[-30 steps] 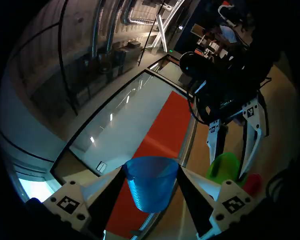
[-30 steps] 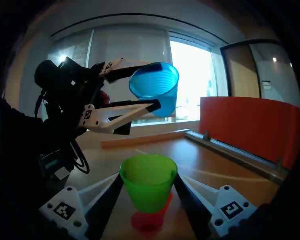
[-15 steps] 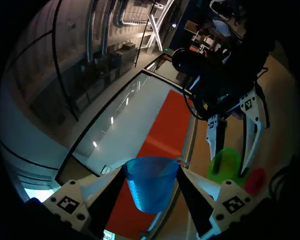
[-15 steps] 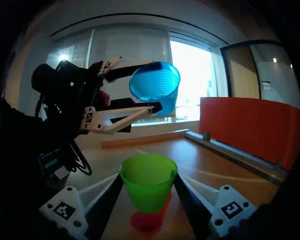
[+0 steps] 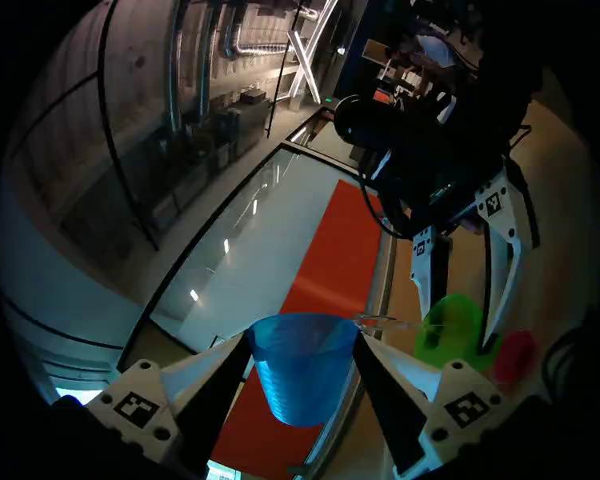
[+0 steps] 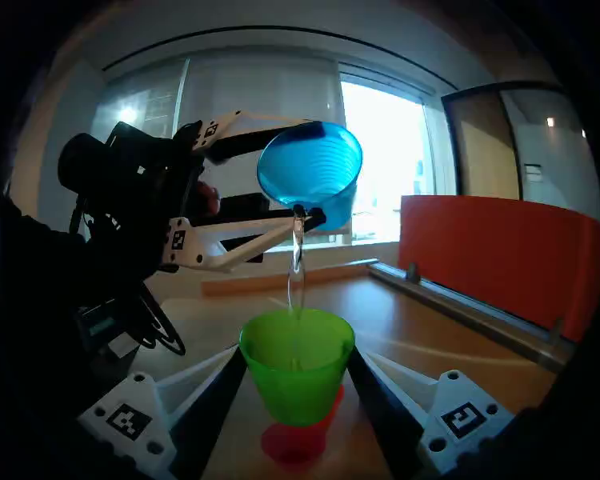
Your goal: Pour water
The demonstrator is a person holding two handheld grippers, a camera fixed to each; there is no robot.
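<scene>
My left gripper (image 5: 302,372) is shut on a blue ribbed cup (image 5: 302,366), tipped on its side. In the right gripper view that blue cup (image 6: 310,172) hangs above, mouth tilted toward me, with the left gripper (image 6: 304,168) around it. A thin stream of water (image 6: 295,264) falls from its rim into a green cup (image 6: 297,364). My right gripper (image 6: 297,376) is shut on the green cup, upright over the wooden table (image 6: 404,328). In the left gripper view the green cup (image 5: 448,328) sits between the right gripper's fingers (image 5: 500,264).
A red cup (image 6: 296,440) stands on the table just under the green cup, also seen as a red cup (image 5: 514,356) beside it. An orange panel (image 6: 500,256) and a metal rail (image 6: 468,312) run along the table's right side. A bright window (image 6: 380,160) lies behind.
The blue cup has tipped a little further and water now runs from its rim into the green cup. The green cup has stayed still.
</scene>
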